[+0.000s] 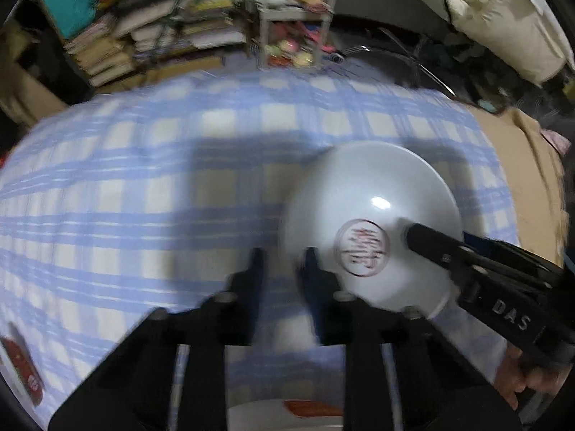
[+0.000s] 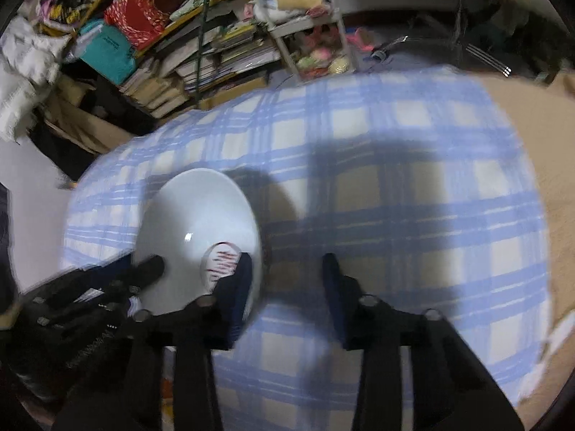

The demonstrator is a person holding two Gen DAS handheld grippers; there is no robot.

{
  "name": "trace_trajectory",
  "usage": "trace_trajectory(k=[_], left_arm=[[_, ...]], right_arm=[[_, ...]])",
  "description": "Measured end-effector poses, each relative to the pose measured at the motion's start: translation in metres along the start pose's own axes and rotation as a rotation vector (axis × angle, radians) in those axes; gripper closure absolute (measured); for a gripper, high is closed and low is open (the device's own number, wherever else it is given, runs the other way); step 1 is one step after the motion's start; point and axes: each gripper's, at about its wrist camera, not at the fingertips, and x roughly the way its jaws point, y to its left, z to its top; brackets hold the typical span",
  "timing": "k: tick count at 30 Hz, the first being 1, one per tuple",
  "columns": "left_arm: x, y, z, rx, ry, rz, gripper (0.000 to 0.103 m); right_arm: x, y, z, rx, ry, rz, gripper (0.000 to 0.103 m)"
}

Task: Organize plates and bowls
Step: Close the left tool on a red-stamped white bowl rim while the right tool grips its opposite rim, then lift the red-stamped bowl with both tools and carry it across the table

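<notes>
A blue-and-cream checked cloth [image 1: 143, 165] covers the table before cluttered shelves [image 2: 201, 46]. One white bowl [image 1: 373, 215] sits upright, opening upward, red seal at its bottom. Both grippers straddle opposite rims: left gripper [image 1: 284, 262] and right gripper [image 2: 287, 269], jaws apart, not pressing.

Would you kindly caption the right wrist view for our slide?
Both tongs meet at a white plate on a blue checked cloth.

both tongs, left [image 1: 282, 264] and right [image 2: 287, 269], point steeply down, jaws apart.
</notes>
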Motion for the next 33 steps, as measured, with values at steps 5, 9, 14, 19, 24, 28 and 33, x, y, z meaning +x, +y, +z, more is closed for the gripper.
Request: trace_trajectory(k=[5,9,14,19,24,28,33], left_arm=[[-0.002,-0.006,-0.004,-0.004,-0.01,0.006,0.093],[-0.012,-0.012,-0.012,0.037,-0.01,0.026,0.093],[-0.029,-0.008,-0.019,0.045,-0.025,0.041,0.094],[-0.055,-0.004,-0.031,0.063,-0.052,0.049,0.094],[-0.085,0.005,-0.046,0.048,-0.084,0.057,0.094],[-0.105,0.01,-0.057,0.041,-0.106,0.078,0.094],[-0.125,0.019,-0.075,0.003,-0.113,0.084,0.094]], right_arm=[[0.006,0.004,0.0,-0.005,0.041,0.041,0.091],[0.002,0.008,-0.007,-0.004,0.023,0.02,0.093],[-0.007,0.019,-0.017,-0.02,0.029,0.034,0.092],[-0.025,0.034,-0.025,-0.054,0.007,0.033,0.092],[-0.043,0.051,-0.037,-0.083,-0.007,0.06,0.093],[-0.058,0.066,-0.046,-0.109,-0.021,0.064,0.092],[-0.071,0.082,-0.058,-0.132,-0.025,0.061,0.092]])
